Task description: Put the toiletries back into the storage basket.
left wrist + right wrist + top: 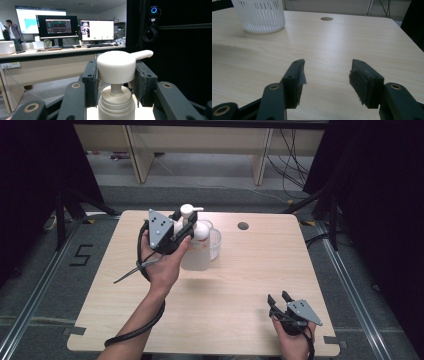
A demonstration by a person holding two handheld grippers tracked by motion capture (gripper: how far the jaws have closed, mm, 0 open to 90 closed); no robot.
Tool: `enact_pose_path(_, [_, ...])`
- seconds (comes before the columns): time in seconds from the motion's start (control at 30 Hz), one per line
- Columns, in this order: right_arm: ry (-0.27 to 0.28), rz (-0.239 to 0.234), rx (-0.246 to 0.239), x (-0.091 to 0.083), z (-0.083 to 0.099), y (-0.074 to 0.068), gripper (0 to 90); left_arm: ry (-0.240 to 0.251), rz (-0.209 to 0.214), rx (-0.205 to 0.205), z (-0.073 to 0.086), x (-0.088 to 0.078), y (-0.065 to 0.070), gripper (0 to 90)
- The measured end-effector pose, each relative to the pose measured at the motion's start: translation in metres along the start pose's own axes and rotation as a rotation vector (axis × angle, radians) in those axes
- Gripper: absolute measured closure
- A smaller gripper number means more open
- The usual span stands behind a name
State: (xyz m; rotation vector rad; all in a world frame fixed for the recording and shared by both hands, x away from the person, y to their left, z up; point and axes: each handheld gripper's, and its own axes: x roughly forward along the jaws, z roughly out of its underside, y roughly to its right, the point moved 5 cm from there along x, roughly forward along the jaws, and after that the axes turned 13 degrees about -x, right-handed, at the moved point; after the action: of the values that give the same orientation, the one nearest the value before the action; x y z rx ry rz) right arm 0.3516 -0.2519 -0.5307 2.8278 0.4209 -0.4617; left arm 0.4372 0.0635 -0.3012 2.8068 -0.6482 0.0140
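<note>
A white pump bottle (196,256) stands upright at the back middle of the wooden table (240,280). My left gripper (185,222) is shut on its round pump head (116,66), one pad on each side, with the spout pointing right. The threaded neck (115,102) shows below the jaws. Whether the bottle's base rests on the table I cannot tell. Near the front right edge my right gripper (278,297) is held low over the table, open, with nothing between its pads (298,77).
A white slatted basket (216,244) stands right beside the bottle, also at the top left in the right gripper view (259,15). A round cable hole (243,226) lies in the tabletop behind it. Dark curtains flank the table; desks with monitors (60,26) stand beyond.
</note>
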Motion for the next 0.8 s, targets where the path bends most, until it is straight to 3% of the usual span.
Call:
enact_pose_path(0.07, [-0.003,0.005,0.004,0.000,0.000,0.000,45.4,0.006,-0.001,0.020,-0.002,0.001,-0.001,59.3])
enact_pose_path(0.17, [0.003,0.010,-0.009,-0.001,0.000,0.001,45.3,0.000,-0.001,-0.004,-0.003,0.003,0.000,59.3])
enact_pose_path(0.2, [-0.007,0.011,0.014,-0.001,0.000,0.000,45.4,0.009,0.002,0.016,-0.004,0.004,-0.001,59.3])
enact_pose_path(0.27, [-0.003,0.011,-0.007,-0.001,0.000,0.001,45.3,0.001,0.002,-0.005,-0.004,0.005,0.000,59.3])
enact_pose_path(0.3, [-0.003,0.010,-0.006,-0.001,0.000,0.001,45.3,0.008,0.002,0.018,-0.006,0.006,-0.001,59.3])
enact_pose_path(0.33, [0.000,0.009,-0.010,-0.001,0.000,0.002,45.4,0.002,-0.001,-0.002,-0.005,0.006,0.000,59.3])
enact_pose_path(0.37, [0.003,0.013,-0.020,0.000,0.000,0.002,45.3,0.008,0.000,0.018,-0.007,0.008,-0.001,59.3])
enact_pose_path(0.53, [0.004,0.014,-0.018,0.000,0.000,0.002,45.3,0.009,0.000,0.018,-0.009,0.011,-0.001,59.3])
enact_pose_path(0.57, [-0.002,0.010,0.018,-0.001,0.000,-0.001,45.3,0.010,0.002,0.018,-0.010,0.012,-0.001,59.3])
enact_pose_path(0.67, [0.003,0.017,-0.021,0.000,0.000,0.002,45.3,0.011,0.001,0.016,-0.011,0.014,-0.001,59.4])
enact_pose_path(0.7, [0.004,0.009,0.011,0.000,0.000,0.000,45.3,0.010,0.000,0.017,-0.011,0.015,-0.001,59.3])
enact_pose_path(0.8, [-0.011,0.008,0.026,-0.001,0.000,-0.001,45.3,0.011,0.000,0.016,-0.012,0.017,-0.001,59.3])
